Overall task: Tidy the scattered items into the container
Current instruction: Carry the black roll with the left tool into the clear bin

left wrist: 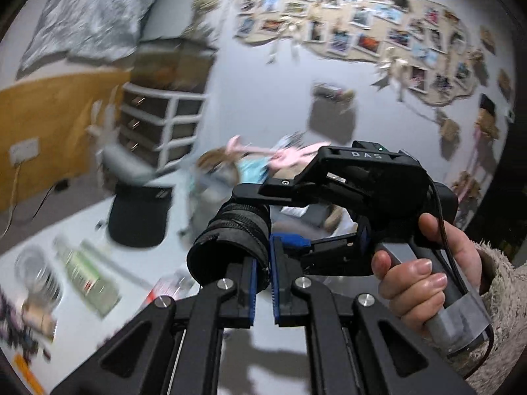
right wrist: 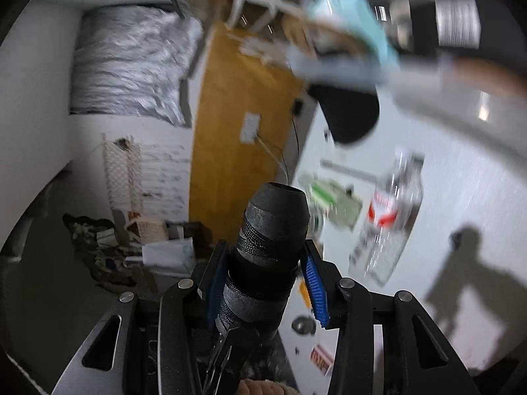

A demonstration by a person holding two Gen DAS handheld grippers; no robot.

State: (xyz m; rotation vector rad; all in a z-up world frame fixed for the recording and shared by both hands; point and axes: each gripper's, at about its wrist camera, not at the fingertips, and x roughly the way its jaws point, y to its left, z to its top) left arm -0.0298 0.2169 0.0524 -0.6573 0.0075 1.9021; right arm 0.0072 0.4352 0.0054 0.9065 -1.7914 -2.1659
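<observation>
A black rolled-up strap [left wrist: 230,233] [right wrist: 270,243] hangs above the white table [left wrist: 82,329]. My right gripper [right wrist: 263,283] is shut on it, a blue pad on either side. My left gripper [left wrist: 264,283] meets the roll's end with its jaws almost together, seemingly pinching the edge. In the left wrist view a hand [left wrist: 415,276] holds the right gripper [left wrist: 280,243]. Beyond them a blurred grey container [left wrist: 214,194] [right wrist: 444,98] holds pink and teal items. On the table lie a black cap [left wrist: 138,214] [right wrist: 349,115], a green-labelled bottle [left wrist: 85,273] [right wrist: 332,200] and a red-labelled clear bottle [right wrist: 385,217].
A shiny round tin [left wrist: 36,270] and small scraps lie near the table's left edge. A white drawer unit [left wrist: 164,121], a wooden panel [left wrist: 42,125] and a bed with a grey cover [right wrist: 128,65] stand behind. Photos cover the wall [left wrist: 362,26].
</observation>
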